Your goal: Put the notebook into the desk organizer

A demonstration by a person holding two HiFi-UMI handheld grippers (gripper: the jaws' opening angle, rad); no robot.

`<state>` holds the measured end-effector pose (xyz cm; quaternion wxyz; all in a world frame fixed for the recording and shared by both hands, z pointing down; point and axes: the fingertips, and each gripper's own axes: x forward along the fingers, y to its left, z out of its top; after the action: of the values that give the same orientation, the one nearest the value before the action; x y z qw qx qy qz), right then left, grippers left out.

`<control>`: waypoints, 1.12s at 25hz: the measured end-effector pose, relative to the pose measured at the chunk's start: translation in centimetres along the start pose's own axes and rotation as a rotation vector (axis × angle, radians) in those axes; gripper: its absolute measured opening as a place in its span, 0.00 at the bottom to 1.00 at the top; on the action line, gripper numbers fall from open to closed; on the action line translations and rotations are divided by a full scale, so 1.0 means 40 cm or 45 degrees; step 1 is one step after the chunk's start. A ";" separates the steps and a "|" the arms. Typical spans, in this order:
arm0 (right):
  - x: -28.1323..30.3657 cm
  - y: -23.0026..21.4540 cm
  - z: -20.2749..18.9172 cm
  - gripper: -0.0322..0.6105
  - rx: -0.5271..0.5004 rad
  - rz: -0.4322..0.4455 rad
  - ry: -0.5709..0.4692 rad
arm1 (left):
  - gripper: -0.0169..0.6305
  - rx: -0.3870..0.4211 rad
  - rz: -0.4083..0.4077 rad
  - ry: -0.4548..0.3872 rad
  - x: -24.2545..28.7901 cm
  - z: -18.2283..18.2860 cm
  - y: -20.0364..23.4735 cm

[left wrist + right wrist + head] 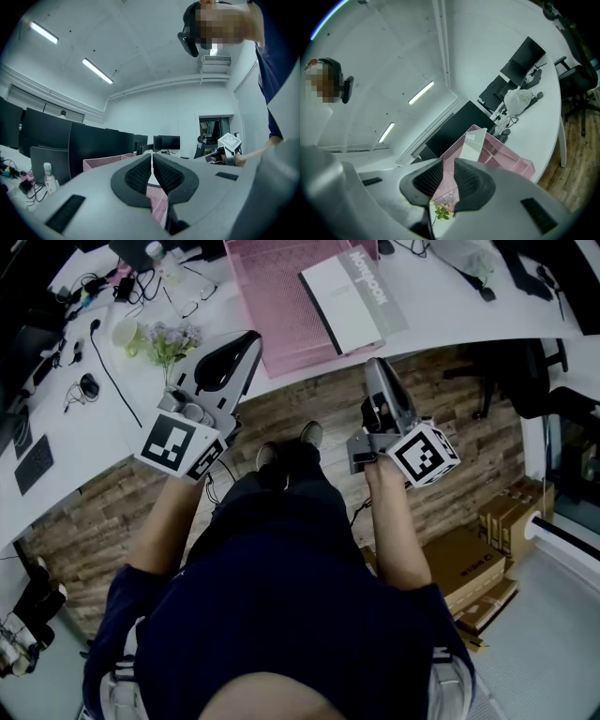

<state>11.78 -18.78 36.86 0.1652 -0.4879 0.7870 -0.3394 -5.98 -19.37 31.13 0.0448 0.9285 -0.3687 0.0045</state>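
The white and grey notebook (352, 301) lies in the right side of the pink mesh desk organizer (277, 306) on the white desk. In the right gripper view the notebook (472, 143) stands up from the pink organizer (506, 159) beyond the jaws. My left gripper (253, 338) hovers at the desk's front edge, left of the organizer, shut and holding nothing. My right gripper (373, 364) is pulled back over the floor, just short of the desk edge below the notebook. Its jaws are together with a thin gap and nothing between them. The left gripper view shows the pads (138, 176) closed, the organizer (101, 161) behind.
A small flower bunch (169, 341), a cup (125, 334), glasses (192, 306) and cables lie on the desk's left part. Cardboard boxes (469, 568) sit on the wood floor at right, a black chair (530, 371) beyond. A bottle (48, 176) and monitors stand at left.
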 end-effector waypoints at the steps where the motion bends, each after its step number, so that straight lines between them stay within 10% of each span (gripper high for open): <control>1: -0.001 0.003 0.001 0.16 -0.003 0.002 0.000 | 0.09 0.000 -0.001 -0.001 -0.001 0.001 -0.001; 28: 0.016 0.057 0.009 0.06 -0.098 0.048 0.019 | 0.09 -0.005 0.009 -0.015 -0.002 0.009 0.017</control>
<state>10.18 -18.81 35.06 0.1470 -0.4766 0.8096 -0.3095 -6.51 -19.83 30.81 0.0445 0.9271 -0.3721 -0.0017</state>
